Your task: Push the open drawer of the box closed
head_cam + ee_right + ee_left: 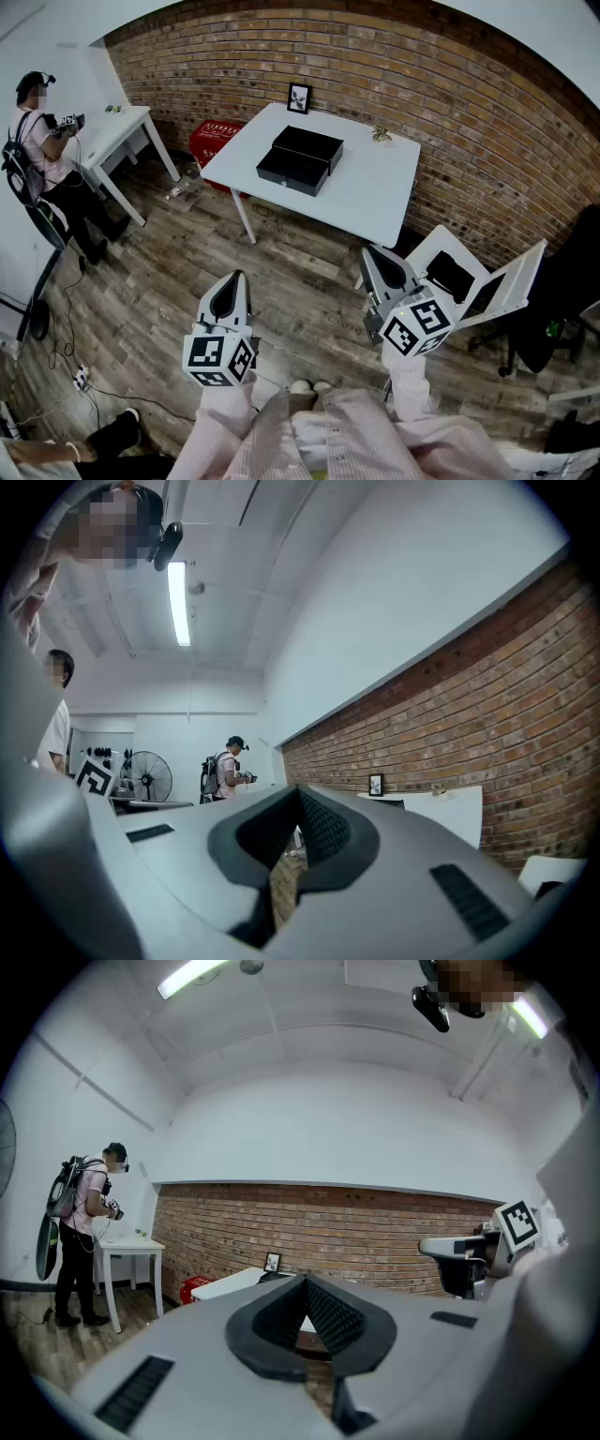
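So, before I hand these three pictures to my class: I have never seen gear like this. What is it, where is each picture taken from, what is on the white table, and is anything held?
There is no robot: a person holds a hand tool with tongs in each hand. The head view comes from a camera on that person's head, looking down at the left tongs and right tongs. The other two come from cameras riding on each tool, looking along its tongs. Both pairs are shut and hold nothing. Ahead, the white table carries a black box with its drawer pulled out, a small picture frame and a small ornament. The tongs are well short of the box.
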